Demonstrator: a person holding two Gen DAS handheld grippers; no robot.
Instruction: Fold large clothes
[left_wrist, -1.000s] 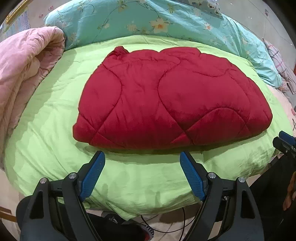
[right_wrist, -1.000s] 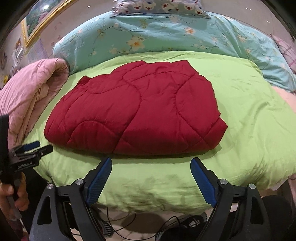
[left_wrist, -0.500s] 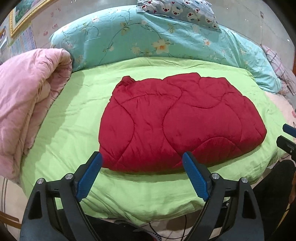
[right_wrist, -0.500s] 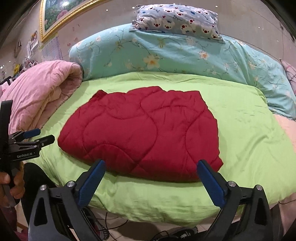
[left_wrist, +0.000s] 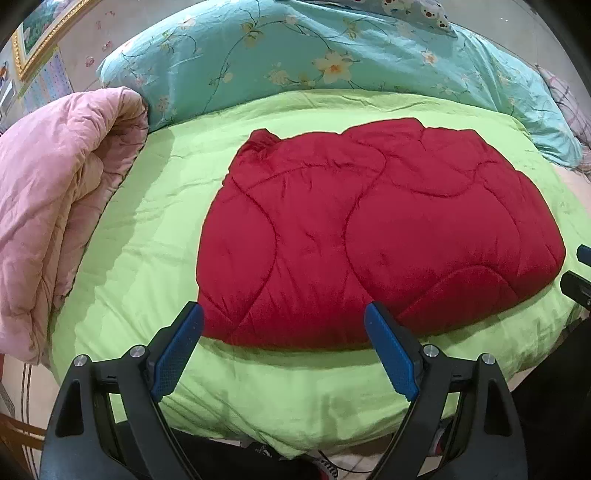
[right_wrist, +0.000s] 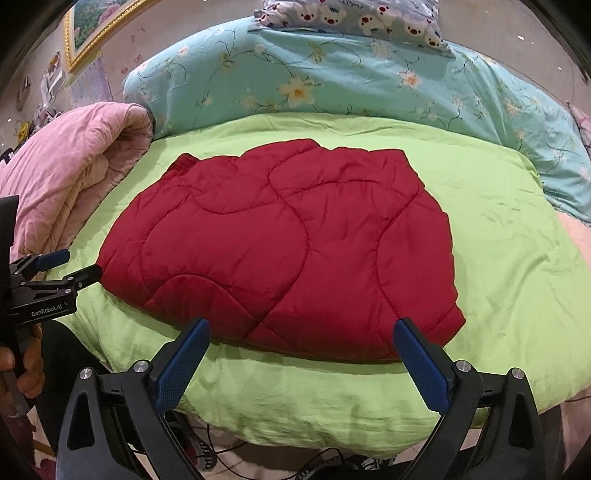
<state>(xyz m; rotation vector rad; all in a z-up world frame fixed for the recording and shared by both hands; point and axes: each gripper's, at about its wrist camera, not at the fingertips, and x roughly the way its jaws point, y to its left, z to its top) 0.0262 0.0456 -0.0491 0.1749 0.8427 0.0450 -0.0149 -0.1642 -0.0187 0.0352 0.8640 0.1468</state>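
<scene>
Nearest, the left gripper (left_wrist: 283, 345) and right gripper (right_wrist: 302, 360) hang over the bed's front edge, jaws wide and empty, having just been opening; likely the fold is done. Beyond, the red quilted garment (right_wrist: 280, 254) lies folded on the green sheet (right_wrist: 517, 280), mid-bed. Farther, a pink quilt (left_wrist: 55, 192) lies heaped at the left edge and a floral duvet (right_wrist: 332, 85) along the head.
</scene>
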